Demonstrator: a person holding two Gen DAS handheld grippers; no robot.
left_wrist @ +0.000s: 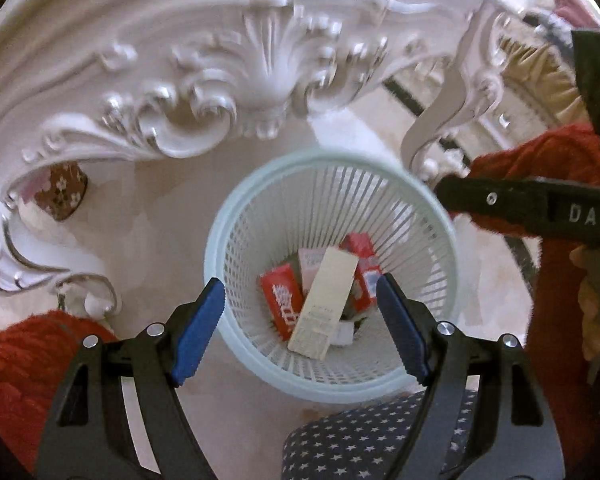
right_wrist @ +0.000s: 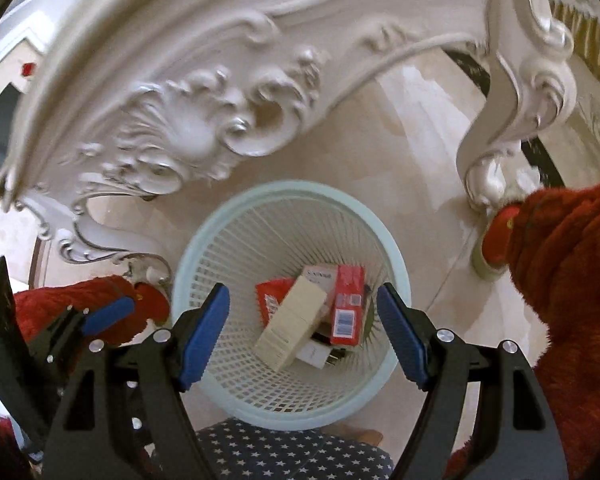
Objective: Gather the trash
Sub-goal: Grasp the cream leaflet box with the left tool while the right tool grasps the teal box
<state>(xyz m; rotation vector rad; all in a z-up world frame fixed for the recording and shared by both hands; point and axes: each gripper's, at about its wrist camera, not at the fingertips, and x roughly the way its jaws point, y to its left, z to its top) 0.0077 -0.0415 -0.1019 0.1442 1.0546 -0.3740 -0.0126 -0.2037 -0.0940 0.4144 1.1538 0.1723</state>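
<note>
- A pale green mesh wastebasket (left_wrist: 332, 390) stands on the cream floor (left_wrist: 168, 208), directly below both tools.
- A carved white table apron (left_wrist: 260, 80) arches over the far side of the basket; a curved table leg (right_wrist: 496, 152) comes down near its far right rim, another scrolled leg (right_wrist: 100, 248) near its left.
- Red fuzzy slippers flank the basket, one (right_wrist: 504, 236) at the right and well apart from the rim, one (right_wrist: 152, 300) at the left just beside it.
- A star-patterned dark fabric (right_wrist: 284, 456) lies against the near rim, so the near side is crowded.
- Inside the basket lie a cream box (left_wrist: 328, 300), red boxes (right_wrist: 348, 304) and a pink-white box (left_wrist: 312, 262), piled at the bottom.
- The left tool (left_wrist: 300, 320) hangs above the basket mouth, blue pads wide apart, released, gripping nothing.
- The right tool (right_wrist: 302, 324) hangs likewise over the opening, spread and empty; the trash sits far below its pads.
- In the left wrist view, the right tool's black body crosses near the basket's right rim, a red sleeve (left_wrist: 540, 152) behind it.
</note>
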